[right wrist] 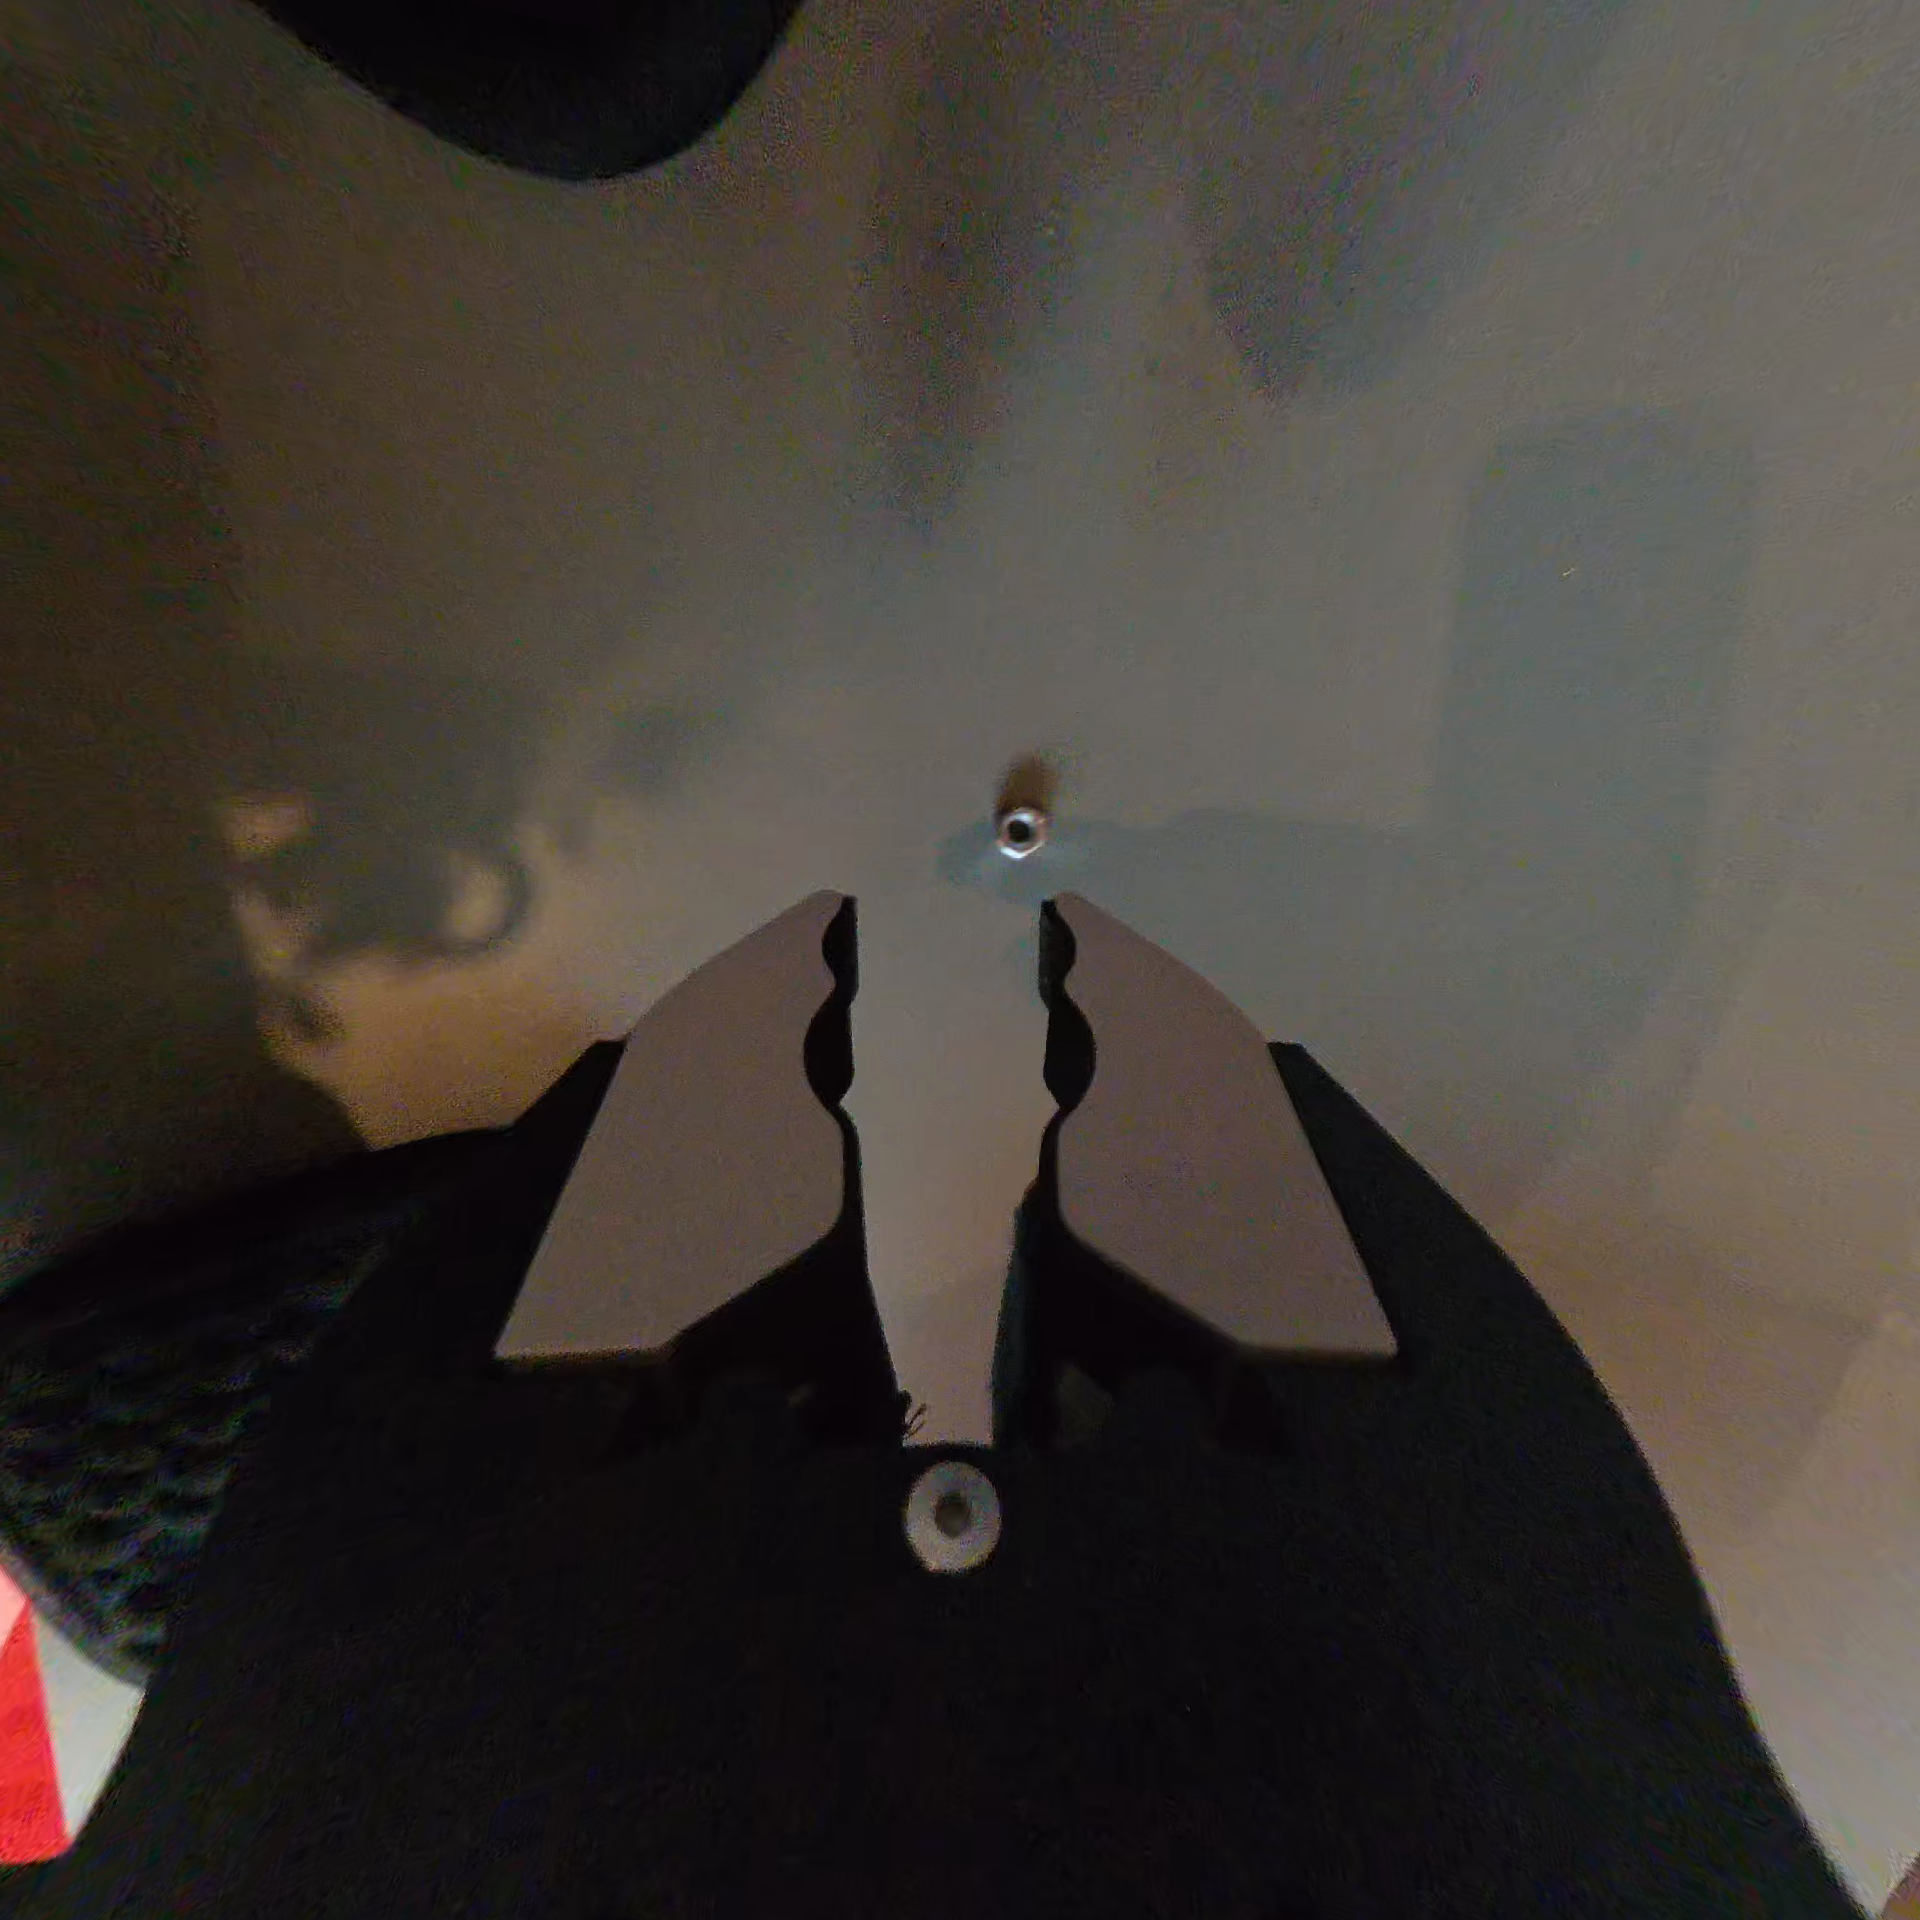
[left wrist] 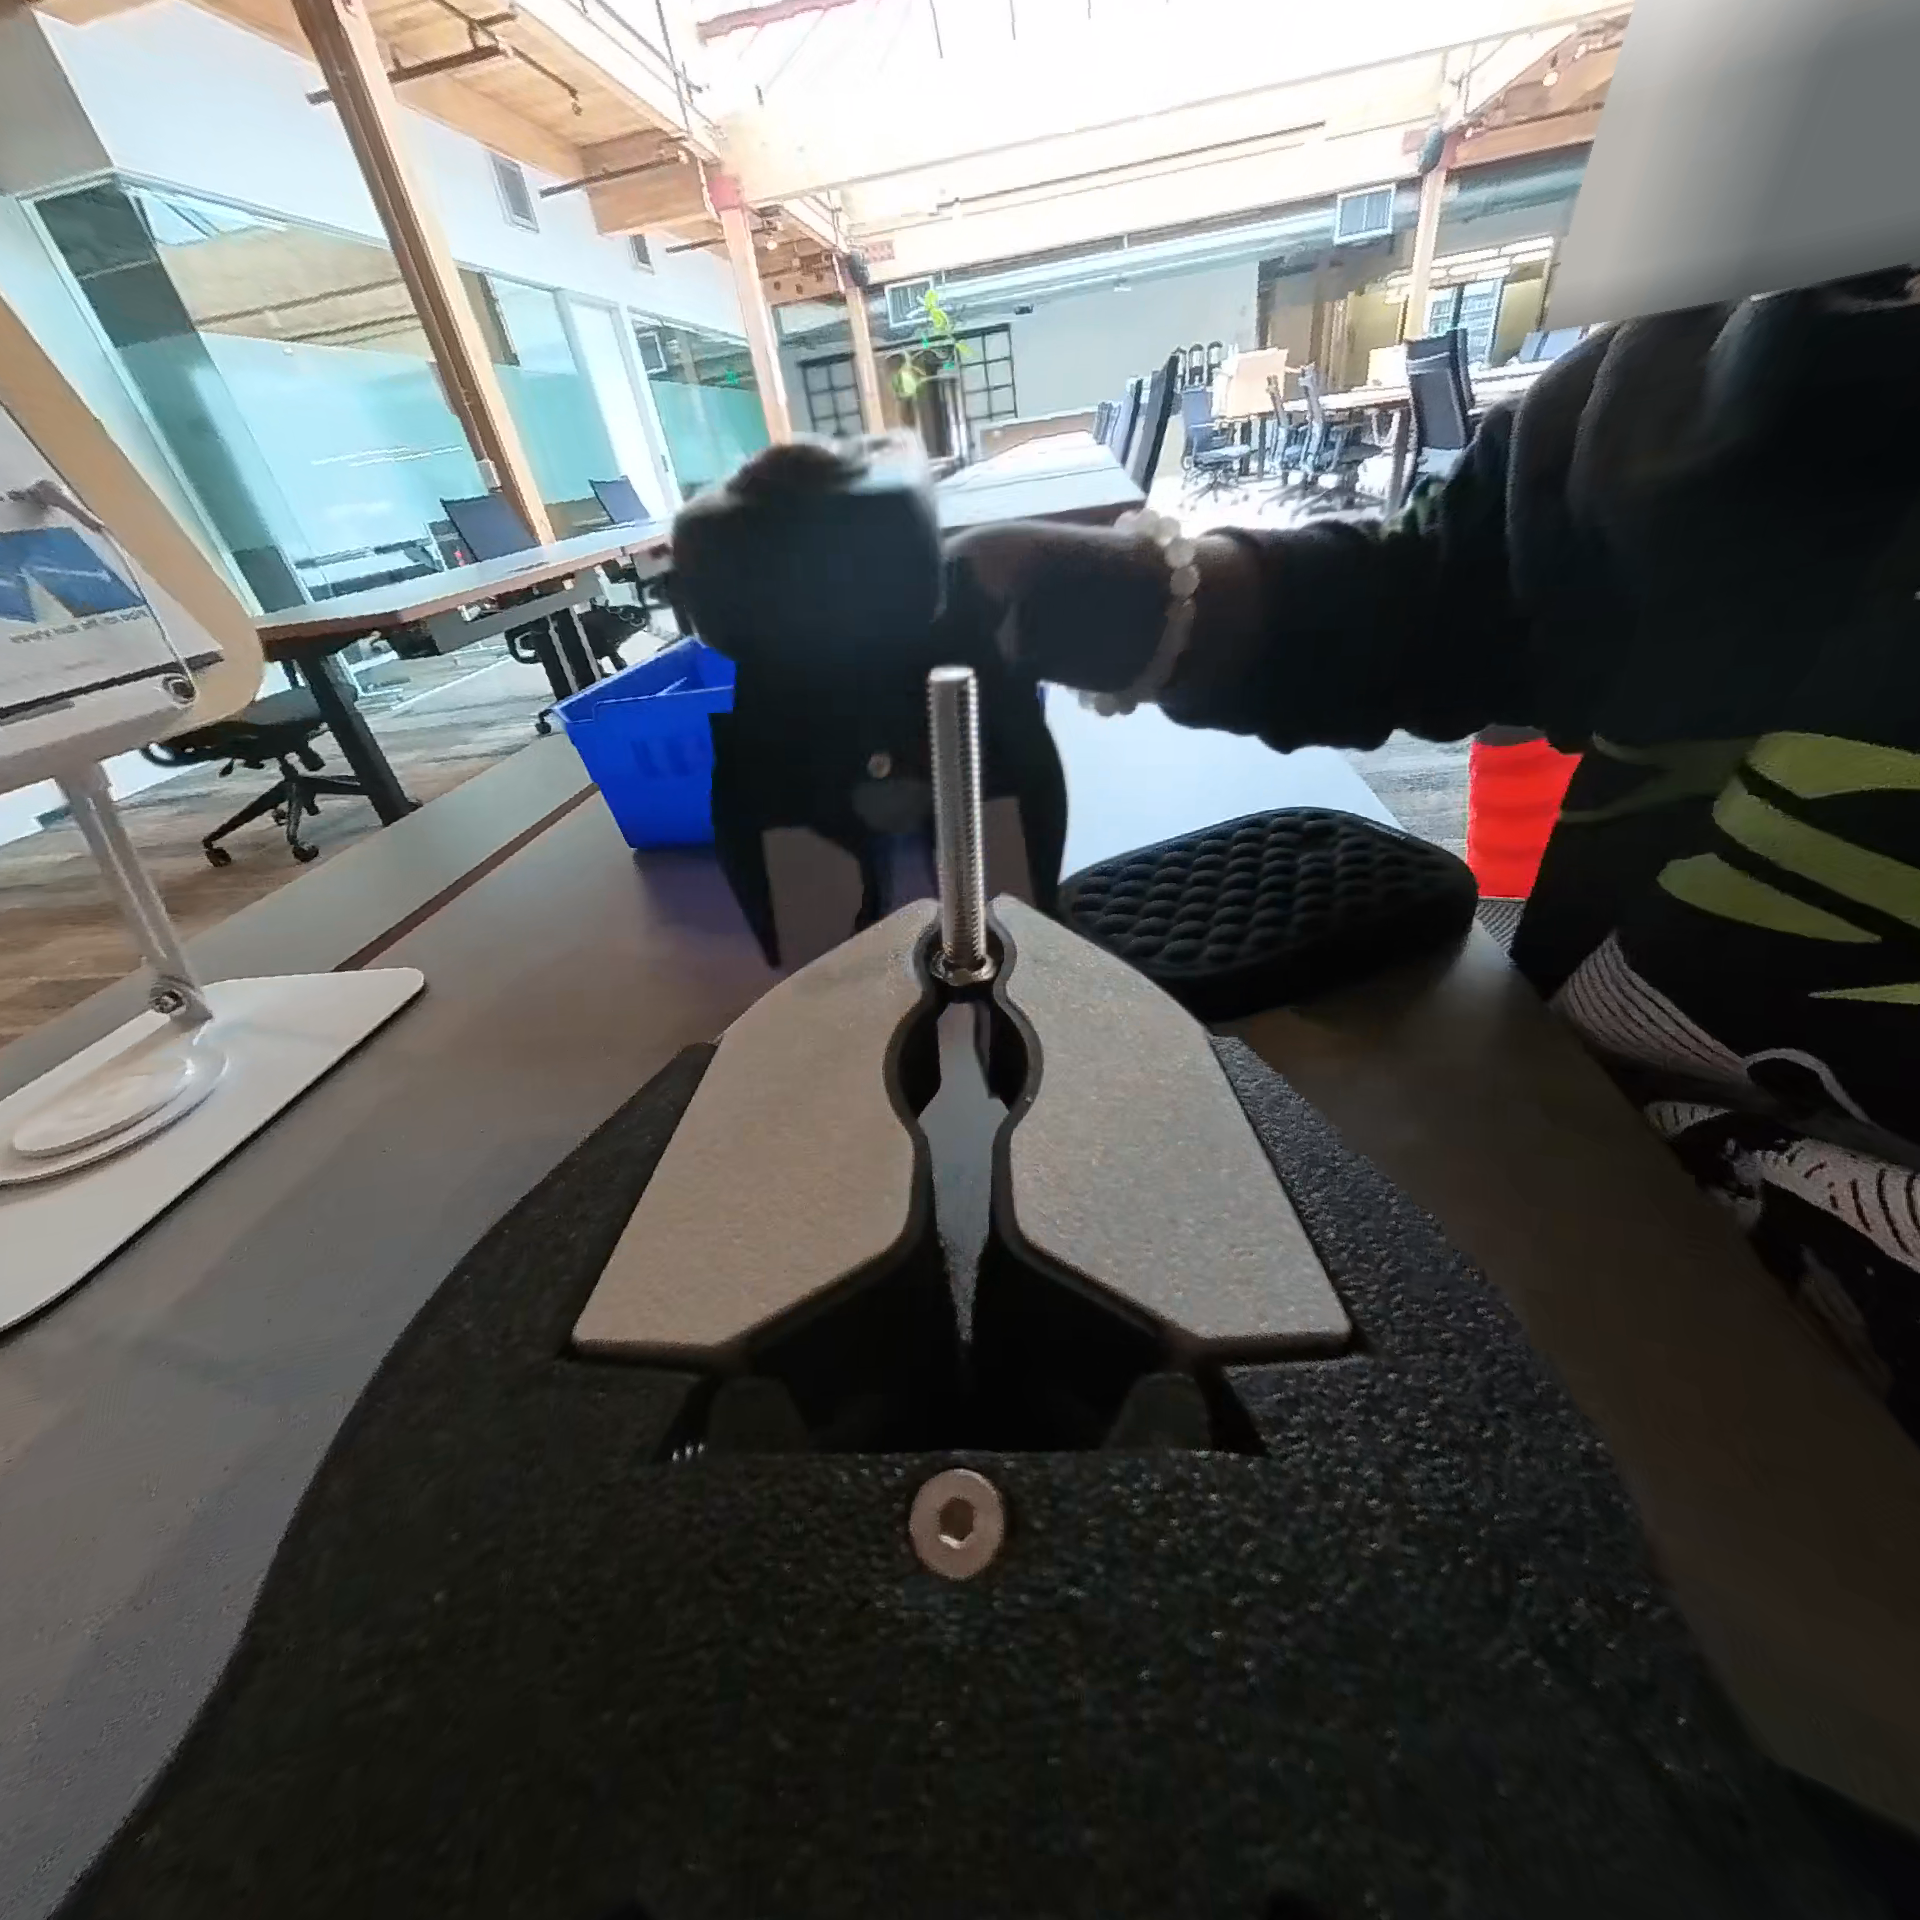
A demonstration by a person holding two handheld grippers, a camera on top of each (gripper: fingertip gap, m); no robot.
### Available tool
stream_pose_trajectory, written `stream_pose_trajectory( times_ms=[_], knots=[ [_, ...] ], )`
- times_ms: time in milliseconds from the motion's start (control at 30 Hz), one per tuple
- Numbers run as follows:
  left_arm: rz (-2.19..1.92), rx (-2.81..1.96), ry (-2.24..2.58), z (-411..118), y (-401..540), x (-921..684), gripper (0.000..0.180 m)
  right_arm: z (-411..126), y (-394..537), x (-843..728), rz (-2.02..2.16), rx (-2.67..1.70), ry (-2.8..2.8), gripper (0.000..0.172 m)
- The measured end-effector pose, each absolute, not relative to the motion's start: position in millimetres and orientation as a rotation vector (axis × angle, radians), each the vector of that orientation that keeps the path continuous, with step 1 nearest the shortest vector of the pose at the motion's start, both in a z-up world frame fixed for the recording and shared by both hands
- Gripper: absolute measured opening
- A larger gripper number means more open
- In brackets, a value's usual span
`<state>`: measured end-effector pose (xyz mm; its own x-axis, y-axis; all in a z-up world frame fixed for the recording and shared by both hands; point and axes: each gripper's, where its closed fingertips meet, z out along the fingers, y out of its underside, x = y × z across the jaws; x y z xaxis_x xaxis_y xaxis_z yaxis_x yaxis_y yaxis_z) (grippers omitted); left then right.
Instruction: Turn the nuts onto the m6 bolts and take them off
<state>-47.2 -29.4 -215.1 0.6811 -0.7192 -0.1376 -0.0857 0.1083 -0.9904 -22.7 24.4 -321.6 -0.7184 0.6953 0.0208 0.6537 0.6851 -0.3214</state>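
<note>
My left gripper [left wrist: 961,940] is shut on a silver M6 bolt [left wrist: 954,800], pinched near its head. The threaded shank stands upright above the fingertips with no nut on it. My right gripper [right wrist: 948,914] is open with nothing between its fingers, and points down at the dark table [right wrist: 1351,623]. A small silver nut [right wrist: 1020,829] lies on the table just beyond the fingertips, a little right of the gap. In the left wrist view the right gripper [left wrist: 904,894] hangs fingers-down behind the bolt, held by a hand in a dark sleeve [left wrist: 1455,623].
A blue bin [left wrist: 649,743] stands on the table behind the right gripper. A white stand with a flat base [left wrist: 156,1049] is at the left. A black mesh pad [left wrist: 1268,904] lies at the right, with a red object [left wrist: 1517,810] beyond it. My right fingertips sit around 12 cm from my left ones.
</note>
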Motion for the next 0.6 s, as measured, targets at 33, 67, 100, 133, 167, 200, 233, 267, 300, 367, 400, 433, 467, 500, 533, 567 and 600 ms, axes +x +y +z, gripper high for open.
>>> stream_pose_trajectory(
  times_ms=[33,67,100,133,167,200,233,267,300,367,400,433,467,500,533,567,600],
  knots=[
    [-0.542,-1.402,0.725,-215.0,-30.4,-47.6,0.003,-325.2,25.5,-27.2,0.437,-1.113,-2.752,0.033],
    [-0.546,-1.397,0.724,-215.4,-31.0,-48.3,0.003,-328.3,25.2,-30.7,0.439,-1.117,-2.758,0.031],
    [-0.547,-1.397,0.725,-216.5,-31.3,-48.8,0.003,-331.2,23.9,-33.2,0.441,-1.119,-2.769,0.031],
    [-0.549,-1.398,0.726,-217.8,-31.1,-48.8,0.003,-334.1,23.9,-35.2,0.427,-1.115,-2.778,0.029],
    [-0.554,-1.401,0.725,-219.2,-30.8,-48.5,0.003,-337.1,24.8,-37.0,0.404,-1.109,-2.784,0.027],
    [-0.559,-1.404,0.726,-220.3,-30.5,-48.0,0.003,-339.8,25.3,-37.7,0.386,-1.107,-2.794,0.027],
    [-0.562,-1.406,0.73,-221.2,-30.6,-47.6,0.003,-342.1,25.6,-37.9,0.375,-1.108,-2.804,0.025],
    [-0.563,-1.409,0.733,-222.0,-30.7,-47.3,0.004,-343.8,26.0,-38.4,0.366,-1.109,-2.808,0.025],
    [-0.563,-1.41,0.732,-222.3,-30.6,-47.5,0.003,-345.4,26.5,-38.6,0.359,-1.107,-2.811,0.024],
    [-0.57,-1.41,0.731,-222.5,-30.8,-47.6,0.003,-347.7,27.0,-39.5,0.352,-1.098,-2.815,0.023],
    [-0.572,-1.41,0.731,-222.8,-30.7,-47.5,0.003,-348.8,27.2,-40.6,0.352,-1.097,-2.812,0.022],
    [-0.574,-1.411,0.733,-223.2,-30.9,-47.3,0.003,-349.8,27.5,-41.6,0.35,-1.095,-2.811,0.018],
    [-0.575,-1.414,0.736,-224.0,-30.9,-46.8,0.003,-350.1,27.6,-42.7,0.353,-1.09,-2.808,0.013],
    [-0.574,-1.417,0.74,-224.8,-30.9,-46.4,0.003,-350.2,28.4,-44.0,0.348,-1.081,-2.802,0.009],
    [-0.575,-1.419,0.743,-225.6,-31.0,-45.8,0.003,-350.2,28.2,-44.1,0.348,-1.07,-2.805,0.009],
    [-0.578,-1.419,0.745,-226.0,-31.2,-45.1,0.003,-349.9,27.6,-43.1,0.35,-1.058,-2.813,0.009],
    [-0.587,-1.417,0.748,-226.3,-31.7,-44.1,0.003,-347.8,27.7,-41.8,0.351,-1.044,-2.816,0.009]
  ],
)
